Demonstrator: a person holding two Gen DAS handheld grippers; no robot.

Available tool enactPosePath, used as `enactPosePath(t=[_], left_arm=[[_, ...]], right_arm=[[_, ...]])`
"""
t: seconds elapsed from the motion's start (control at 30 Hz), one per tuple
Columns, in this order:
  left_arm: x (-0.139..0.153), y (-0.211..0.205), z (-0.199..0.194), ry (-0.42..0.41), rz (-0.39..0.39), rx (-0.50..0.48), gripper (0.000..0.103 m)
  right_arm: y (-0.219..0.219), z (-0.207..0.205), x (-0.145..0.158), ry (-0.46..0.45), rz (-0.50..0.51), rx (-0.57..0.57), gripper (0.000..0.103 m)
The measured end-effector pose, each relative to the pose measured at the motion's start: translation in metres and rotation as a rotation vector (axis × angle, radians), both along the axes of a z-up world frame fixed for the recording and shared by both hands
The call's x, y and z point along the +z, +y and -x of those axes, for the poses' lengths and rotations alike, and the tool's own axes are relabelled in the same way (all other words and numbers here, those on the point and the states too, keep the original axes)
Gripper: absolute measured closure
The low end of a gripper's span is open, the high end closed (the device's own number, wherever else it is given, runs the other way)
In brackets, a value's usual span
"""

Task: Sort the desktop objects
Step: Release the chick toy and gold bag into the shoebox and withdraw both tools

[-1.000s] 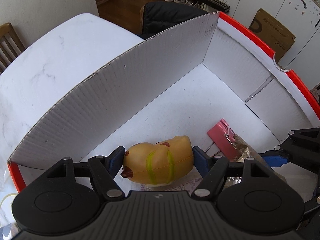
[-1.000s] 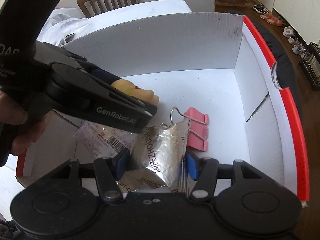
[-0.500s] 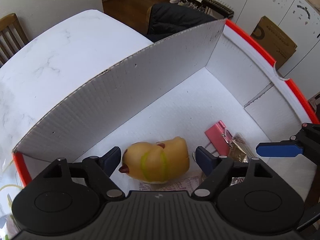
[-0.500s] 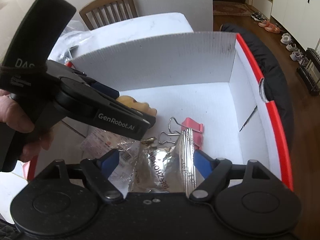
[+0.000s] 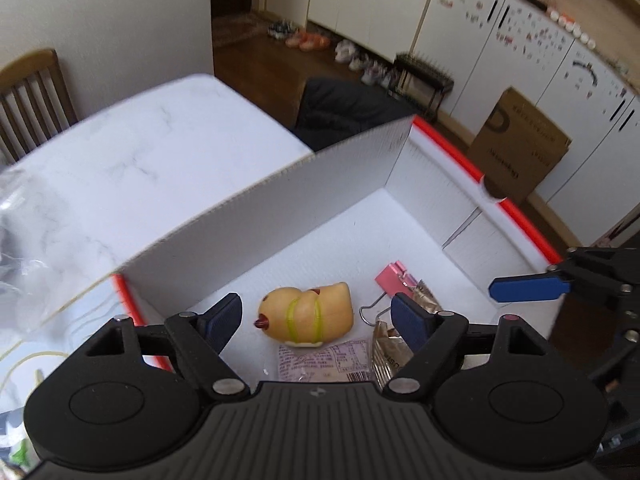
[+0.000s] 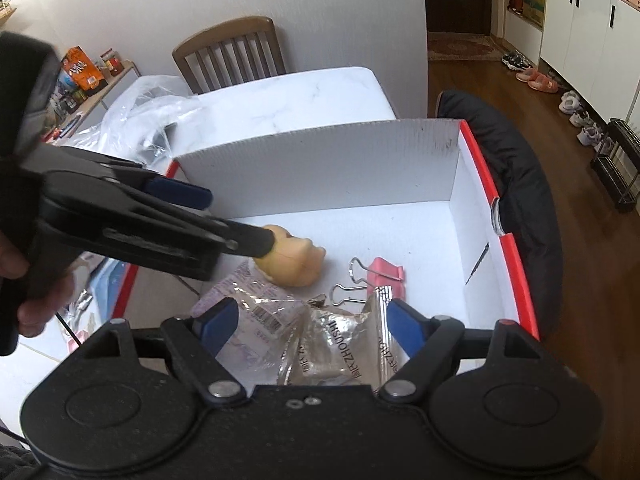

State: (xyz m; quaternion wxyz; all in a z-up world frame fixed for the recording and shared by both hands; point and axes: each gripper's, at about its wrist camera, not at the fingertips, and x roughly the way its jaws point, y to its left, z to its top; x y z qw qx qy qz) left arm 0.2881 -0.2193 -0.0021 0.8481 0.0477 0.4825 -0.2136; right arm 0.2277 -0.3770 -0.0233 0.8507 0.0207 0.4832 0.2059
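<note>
A yellow toy duck [image 5: 306, 314] lies on the floor of the white box with a red rim [image 5: 460, 152]. My left gripper [image 5: 316, 318] is open above the duck, not touching it. A pink binder clip [image 5: 394, 276], a silver foil packet [image 6: 344, 352] and a clear labelled packet [image 6: 256, 312] lie beside the duck [image 6: 296, 258]. My right gripper [image 6: 310, 322] is open above the foil packet, apart from it. The left gripper also shows in the right wrist view [image 6: 176, 194]. The box shows there too [image 6: 476, 152].
The box stands on a white marble table [image 5: 132, 160]. A clear plastic bag [image 6: 148, 108] lies behind the box. A wooden chair [image 6: 232, 48] stands at the table's far side. A dark jacket [image 6: 516, 152] hangs past the box's right wall.
Both grippers opened and let go: the left released the duck, the right released the foil packet. Both have lifted up and back from the box floor.
</note>
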Motion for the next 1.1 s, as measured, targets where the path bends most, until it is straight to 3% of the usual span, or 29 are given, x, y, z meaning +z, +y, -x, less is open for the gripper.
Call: enactPosePath(t=[0.47, 0.93, 1.1], left_arm=[[0.045, 0.051, 0.070, -0.120, 0.095, 0.084, 0.022], [0.044, 0.119, 0.123, -0.158, 0.095, 0.168, 0.022], [0.039, 0.148, 0.142, -0.162, 0.088, 0.176, 0.022]], right_arm=[[0.017, 0.027, 0.028, -0.067, -0.066, 0.018, 0.022], [0.072, 0.049, 0.040, -0.130, -0.101, 0.080, 0.022], [0.096, 0.058, 0.043, -0.143, -0.119, 0.090, 0.015]])
